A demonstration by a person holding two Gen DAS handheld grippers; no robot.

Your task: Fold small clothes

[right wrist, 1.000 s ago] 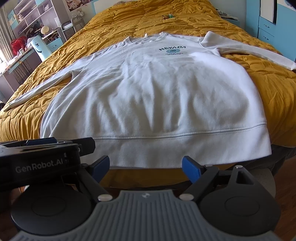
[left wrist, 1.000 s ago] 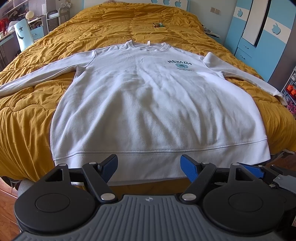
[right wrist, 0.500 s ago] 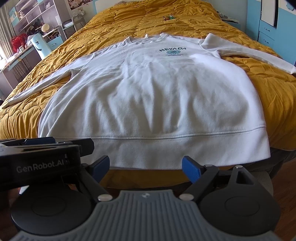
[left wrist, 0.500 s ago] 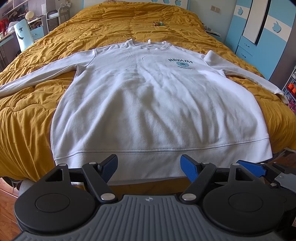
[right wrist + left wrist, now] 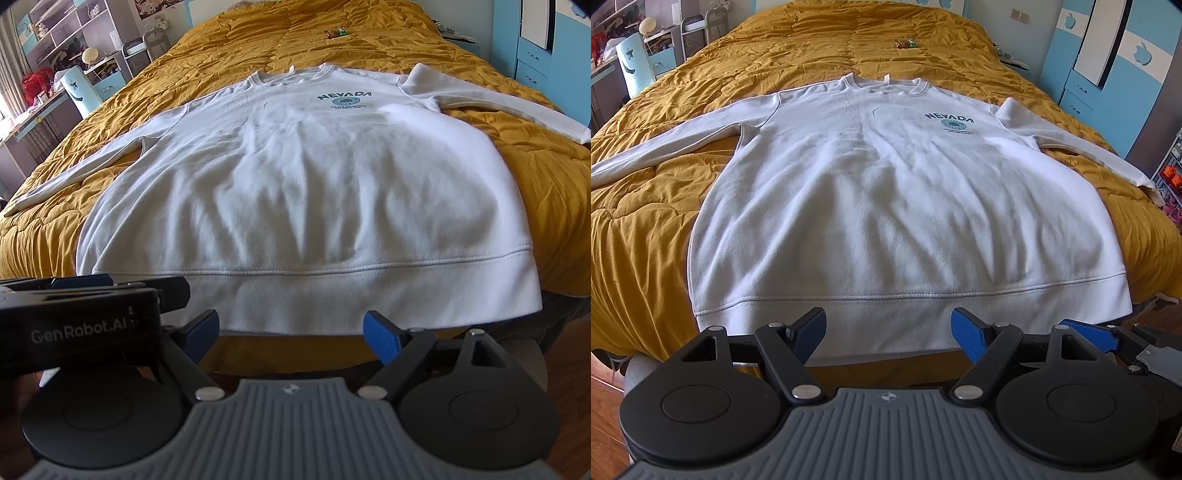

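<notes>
Bed (image 5: 665, 221), sweatshirt (image 5: 886, 221); fingers (image 5: 809, 332) wide, empty

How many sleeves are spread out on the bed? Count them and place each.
2. One sleeve of the white sweatshirt stretches left across the yellow quilt; the other sleeve runs right toward the bed's edge. Neither is folded in.

A white cotton sweatshirt (image 5: 886, 206) with a dark "NEVADA" print (image 5: 949, 119) on its chest lies flat, face up, on a bed covered by a mustard-yellow quilted bedspread (image 5: 646, 229). Both sleeves are spread out sideways. Its ribbed hem hangs just over the near edge of the bed. The left gripper (image 5: 888, 334), black with blue-padded fingers (image 5: 967, 332), hovers just short of the hem, jaws wide apart and empty. A small colourful packet (image 5: 906, 43) lies far up the bed.
</notes>
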